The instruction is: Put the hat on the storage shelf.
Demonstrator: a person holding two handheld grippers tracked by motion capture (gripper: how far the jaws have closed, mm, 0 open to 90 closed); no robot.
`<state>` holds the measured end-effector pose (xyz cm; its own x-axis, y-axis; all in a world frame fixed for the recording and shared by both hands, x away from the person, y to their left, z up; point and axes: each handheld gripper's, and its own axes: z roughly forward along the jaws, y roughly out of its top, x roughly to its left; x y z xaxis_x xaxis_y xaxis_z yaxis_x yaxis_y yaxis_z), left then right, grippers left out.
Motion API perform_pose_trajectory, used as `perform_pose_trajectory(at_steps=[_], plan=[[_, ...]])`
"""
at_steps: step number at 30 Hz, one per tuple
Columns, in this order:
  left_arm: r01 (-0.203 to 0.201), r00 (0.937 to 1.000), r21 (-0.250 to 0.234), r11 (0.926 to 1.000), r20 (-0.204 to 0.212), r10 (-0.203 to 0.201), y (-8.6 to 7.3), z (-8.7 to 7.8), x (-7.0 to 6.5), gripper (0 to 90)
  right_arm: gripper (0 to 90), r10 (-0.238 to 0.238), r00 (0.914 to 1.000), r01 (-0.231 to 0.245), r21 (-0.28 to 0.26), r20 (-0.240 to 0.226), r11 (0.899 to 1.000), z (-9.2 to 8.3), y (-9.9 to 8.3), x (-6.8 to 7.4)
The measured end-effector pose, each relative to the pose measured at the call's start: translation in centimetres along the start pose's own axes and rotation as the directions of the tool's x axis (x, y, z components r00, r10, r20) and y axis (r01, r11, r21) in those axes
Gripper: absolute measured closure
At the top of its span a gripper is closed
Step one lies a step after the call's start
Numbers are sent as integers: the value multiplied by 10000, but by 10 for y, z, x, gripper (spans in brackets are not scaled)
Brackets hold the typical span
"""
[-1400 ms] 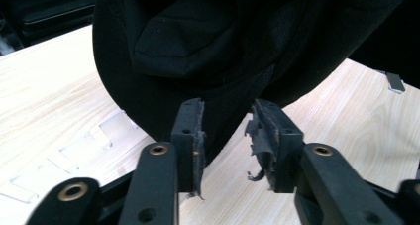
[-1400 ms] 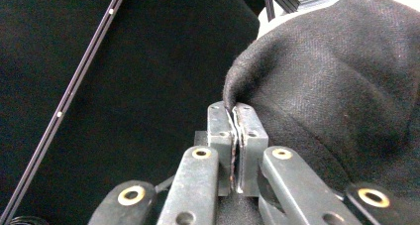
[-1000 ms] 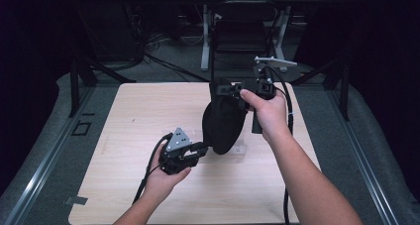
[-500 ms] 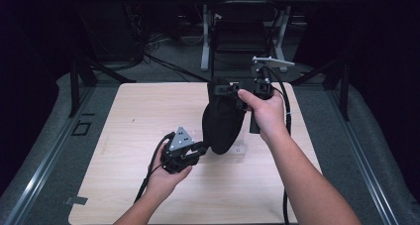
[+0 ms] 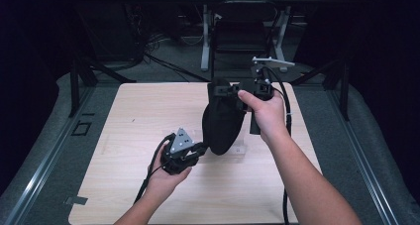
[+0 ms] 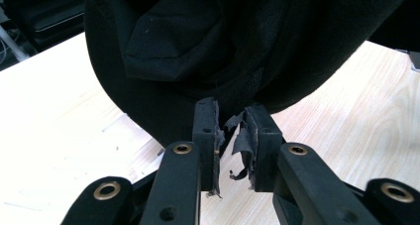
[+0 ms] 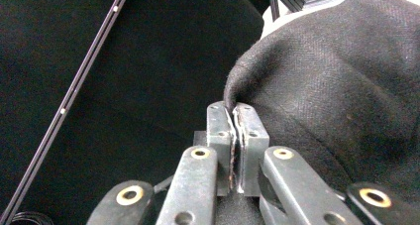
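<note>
A black cloth item (image 5: 221,123) hangs above the light wooden table (image 5: 138,111), its lower end close to the tabletop. My right gripper (image 5: 224,90) holds it up at the top, and in the right gripper view the gripper (image 7: 233,108) is shut on a folded edge of the cloth (image 7: 337,76). My left gripper (image 5: 200,148) points at the cloth's lower end from the left. Its jaws have just been closing. In the left gripper view the left gripper (image 6: 232,117) keeps a narrow gap between its pads, with frayed pad tape in it. The cloth's (image 6: 208,41) bottom edge sits right at the tips.
A small clear piece (image 5: 241,149) lies on the table beneath the cloth. A tape mark (image 5: 75,201) sits near the table's front left corner. Behind the table stand a dark chair and desk legs (image 5: 237,36). Metal rails run along both sides.
</note>
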<state>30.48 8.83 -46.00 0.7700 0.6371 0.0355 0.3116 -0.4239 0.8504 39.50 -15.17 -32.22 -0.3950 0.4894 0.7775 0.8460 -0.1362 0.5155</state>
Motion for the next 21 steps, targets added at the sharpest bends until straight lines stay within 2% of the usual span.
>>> perform_pose_trajectory(at_steps=[7, 14, 21], plan=[[-120, 9999, 6, 9999, -97, 120, 0, 0, -1, 792, 856, -51, 10000, 51, -93, -74, 9999, -3, -1, 1], [-49, 9997, 9, 10000, -222, 49, 0, -1, 0, 801, 858, -234, 9995, 230, -210, -228, 9995, -12, -1, 6], [-217, 9988, 110, 9997, -440, 222, -4, -6, 3, 828, 859, -284, 9996, 286, -358, 58, 9990, -25, -1, 3]])
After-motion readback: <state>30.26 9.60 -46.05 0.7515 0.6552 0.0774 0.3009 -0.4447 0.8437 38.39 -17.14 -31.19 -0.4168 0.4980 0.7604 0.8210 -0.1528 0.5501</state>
